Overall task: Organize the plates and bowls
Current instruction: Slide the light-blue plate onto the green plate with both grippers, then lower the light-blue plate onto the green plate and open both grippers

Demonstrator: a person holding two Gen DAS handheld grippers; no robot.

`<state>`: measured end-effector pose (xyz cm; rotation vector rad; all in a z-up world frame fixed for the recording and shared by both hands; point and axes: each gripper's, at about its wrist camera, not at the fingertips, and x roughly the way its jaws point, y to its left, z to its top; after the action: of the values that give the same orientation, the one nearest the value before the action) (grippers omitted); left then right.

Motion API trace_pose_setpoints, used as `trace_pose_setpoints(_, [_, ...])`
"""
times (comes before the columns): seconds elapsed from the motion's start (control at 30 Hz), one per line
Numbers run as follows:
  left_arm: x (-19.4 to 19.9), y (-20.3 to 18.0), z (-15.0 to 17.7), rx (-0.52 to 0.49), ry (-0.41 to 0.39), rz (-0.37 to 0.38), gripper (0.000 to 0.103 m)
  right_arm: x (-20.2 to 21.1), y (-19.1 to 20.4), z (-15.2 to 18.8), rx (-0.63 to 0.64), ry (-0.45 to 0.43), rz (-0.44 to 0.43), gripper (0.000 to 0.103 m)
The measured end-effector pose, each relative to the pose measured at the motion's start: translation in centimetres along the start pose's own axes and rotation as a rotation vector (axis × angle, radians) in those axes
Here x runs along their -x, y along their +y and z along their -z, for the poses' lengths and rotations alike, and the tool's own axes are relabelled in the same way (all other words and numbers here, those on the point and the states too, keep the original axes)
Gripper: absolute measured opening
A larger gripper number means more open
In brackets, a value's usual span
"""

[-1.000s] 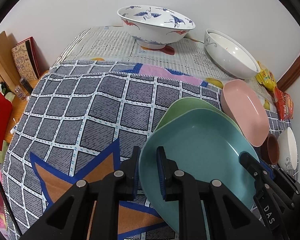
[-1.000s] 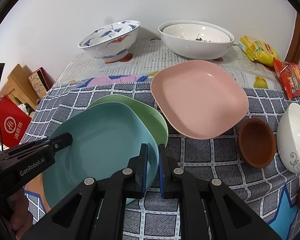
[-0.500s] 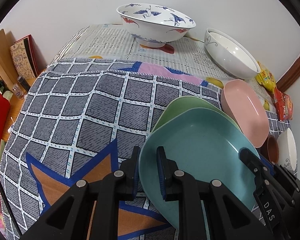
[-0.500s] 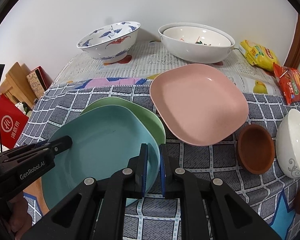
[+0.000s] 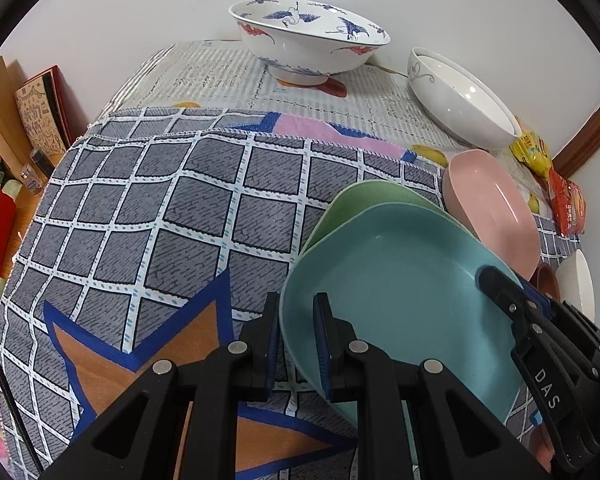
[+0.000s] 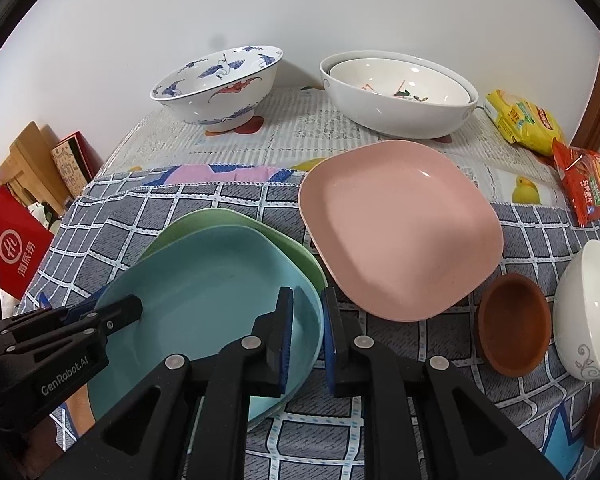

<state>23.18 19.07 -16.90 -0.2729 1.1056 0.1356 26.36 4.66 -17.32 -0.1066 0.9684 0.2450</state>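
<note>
Listing by view: left wrist, left gripper (image 5: pixel 296 344) clenched on teal plate (image 5: pixel 400 292) rim, stacked on green plate (image 5: pixel 364 204); right wrist, right gripper (image 6: pixel 307 334) straddling its far rim, jaws just easing apart, so both should release level before withdrawing.

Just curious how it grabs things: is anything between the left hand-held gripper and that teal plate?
Nothing visible is in the way. The left hand-held gripper is at the teal plate, with one finger inside its near rim and one outside. The teal plate lies on a green plate.
</note>
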Motion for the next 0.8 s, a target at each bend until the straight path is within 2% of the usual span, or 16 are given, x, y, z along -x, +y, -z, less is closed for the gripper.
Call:
trace_pose_setpoints(0.27, [0.7,0.1,0.2,-0.011,-0.002,0.008,0.017,0.4,-0.3,0.2,-0.019,0.005,-0.007,0.018])
trace_pose_setpoints(0.4, [1.3,0.3,0.5,-0.011,-0.006,0.011,0.020,1.5,-0.4,0.5,-0.027,-0.006,-0.008,0.035])
trace_pose_setpoints(0.5, [1.8,0.4,0.7,-0.009,-0.013,0.012,0.028,2.6,-0.5,1.0,-0.031,-0.015,-0.020,0.036])
trace_pose_setpoints(0.8, [3.7,0.6,1.3,-0.011,-0.038,0.011,0.028,4.1,-0.7,2.3,-0.042,-0.007,-0.040,0.036])
